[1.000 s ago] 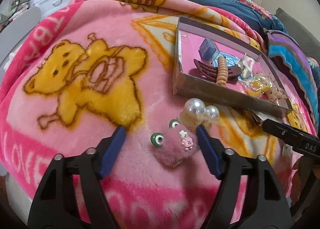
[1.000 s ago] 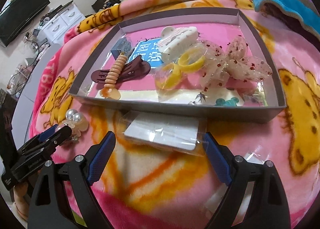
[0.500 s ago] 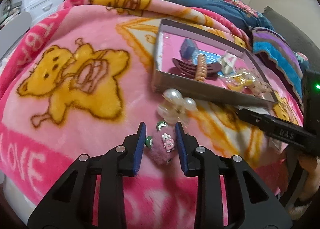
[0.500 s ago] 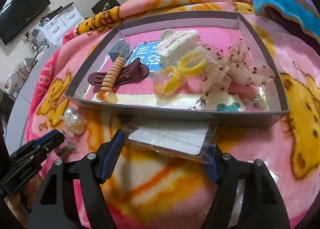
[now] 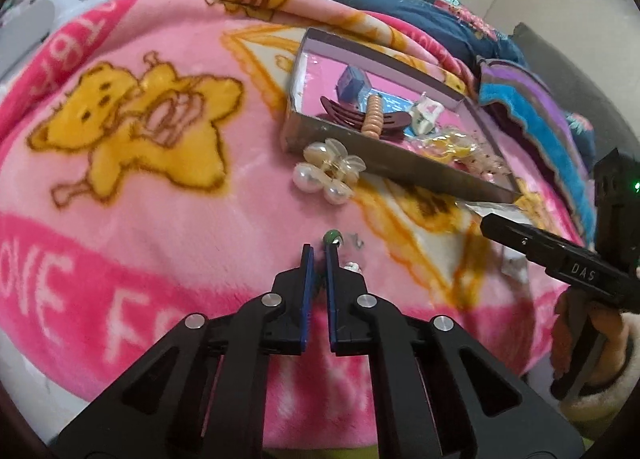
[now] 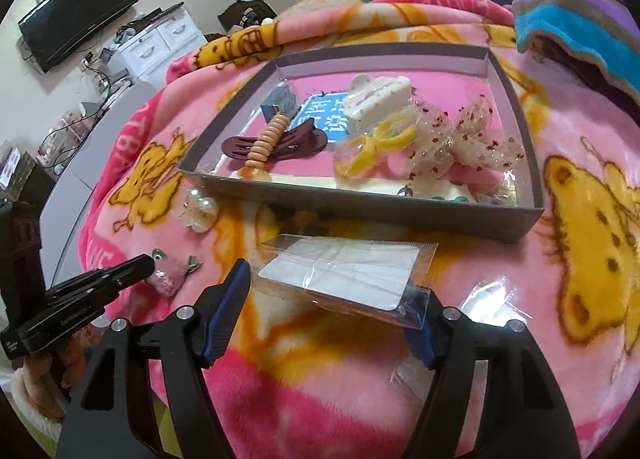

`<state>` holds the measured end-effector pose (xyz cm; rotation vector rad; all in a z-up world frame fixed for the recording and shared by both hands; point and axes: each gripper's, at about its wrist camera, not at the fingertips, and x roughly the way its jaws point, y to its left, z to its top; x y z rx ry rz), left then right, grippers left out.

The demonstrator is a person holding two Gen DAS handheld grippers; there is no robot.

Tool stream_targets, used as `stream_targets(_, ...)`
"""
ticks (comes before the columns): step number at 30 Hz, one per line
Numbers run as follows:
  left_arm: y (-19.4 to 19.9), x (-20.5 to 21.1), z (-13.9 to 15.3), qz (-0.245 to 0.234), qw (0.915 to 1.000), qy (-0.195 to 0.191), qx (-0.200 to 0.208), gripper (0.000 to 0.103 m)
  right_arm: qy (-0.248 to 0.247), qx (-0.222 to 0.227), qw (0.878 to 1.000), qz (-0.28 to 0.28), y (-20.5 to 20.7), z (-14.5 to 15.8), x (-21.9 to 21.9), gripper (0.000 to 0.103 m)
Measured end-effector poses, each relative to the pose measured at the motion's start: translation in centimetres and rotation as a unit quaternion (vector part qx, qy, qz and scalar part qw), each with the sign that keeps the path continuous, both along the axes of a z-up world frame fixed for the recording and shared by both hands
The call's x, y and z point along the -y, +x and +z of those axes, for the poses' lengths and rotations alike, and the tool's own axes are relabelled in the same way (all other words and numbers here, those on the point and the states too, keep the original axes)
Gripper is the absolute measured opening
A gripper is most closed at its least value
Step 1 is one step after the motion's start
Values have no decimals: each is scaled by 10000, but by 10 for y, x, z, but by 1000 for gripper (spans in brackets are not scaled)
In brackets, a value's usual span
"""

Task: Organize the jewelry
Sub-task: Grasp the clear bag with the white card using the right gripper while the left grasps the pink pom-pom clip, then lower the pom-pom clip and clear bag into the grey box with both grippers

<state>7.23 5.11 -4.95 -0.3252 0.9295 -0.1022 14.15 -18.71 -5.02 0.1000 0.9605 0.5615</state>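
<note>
Left gripper [image 5: 319, 255] jaws clamped nearly together on fuzzy pink clip [image 6: 170, 279]; right gripper [image 6: 334, 291] jaws wide, clear plastic packet [image 6: 344, 273] spanning between them.

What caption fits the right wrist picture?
Right gripper grips a clear packet in front of the grey tray.

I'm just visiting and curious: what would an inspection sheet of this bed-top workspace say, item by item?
Surface: pink cartoon blanket on a bed.
Job's things: grey tray holding hair clips and bows; pearl clip lies outside beside it; fuzzy pink clip sits in the left gripper.
Clutter: clear packet and loose plastic wrap in front of the tray.
Grippers: left gripper shut on the fuzzy pink clip; right gripper jaws set around the clear packet, contact unclear.
Cables: tangled wires near the drawers.
Surroundings: wall television, wardrobes, folded bedding.
</note>
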Motion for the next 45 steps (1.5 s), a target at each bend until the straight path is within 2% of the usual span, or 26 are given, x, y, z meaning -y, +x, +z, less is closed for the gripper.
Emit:
stream_targets(1,-1,0,-1,-39,10000,-75,-24,16,3,11,10000,13,-1,1,0,69)
stream_targets(3,0,6,-5,-199,9996,-134,-144,31,37,24,10000,30,-2,4,1,69)
stream_targets(4,-1,10,-7,-248,9995,-94,-163,31,62,33,10000,39,-3,5,1,69)
stream_targets(8,2,30,-13,-427,9987,207,-201,31,102,104,9999,62,-5,11,5,69)
stream_targets(10,4,38,-15,-451,9977,457,-211,22,137,123,9998,56,-6,14,7,69)
stream_targets(16,3,42,-3,-392,9965,740,-32,17,195,143,9997,34,-5,19,13,69)
stream_targets(30,-6,33,55,-167,9959,695,548,17,308,496,9981,215,-7,53,21,69)
stream_targets(45,23,26,88,17,9943,701,797,17,370,914,9950,143,20,81,32,69)
